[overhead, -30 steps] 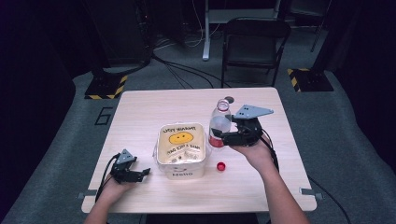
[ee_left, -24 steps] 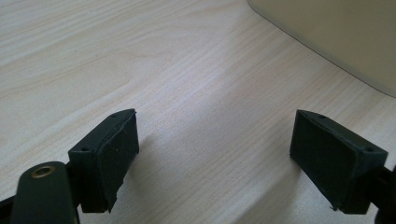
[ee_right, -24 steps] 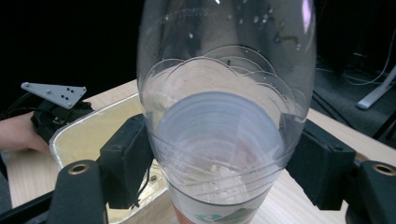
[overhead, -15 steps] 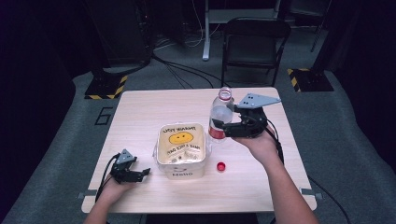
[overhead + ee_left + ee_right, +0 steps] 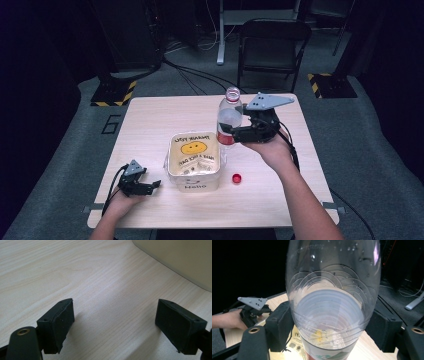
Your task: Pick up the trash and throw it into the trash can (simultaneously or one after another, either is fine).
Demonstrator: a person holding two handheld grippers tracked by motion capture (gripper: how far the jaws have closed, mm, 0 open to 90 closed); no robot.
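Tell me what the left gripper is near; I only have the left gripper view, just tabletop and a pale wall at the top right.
Observer: That wall is a cream tub with a smiley face printed inside; the left gripper rests on the table, jaws open, to its left.
Operator: What is the right gripper doing?
Observer: The right gripper is shut on a clear plastic bottle, held above the table behind the tub.
Operator: Is the bottle capped?
Observer: No; its neck is open, and a red cap lies on the table right of the tub.
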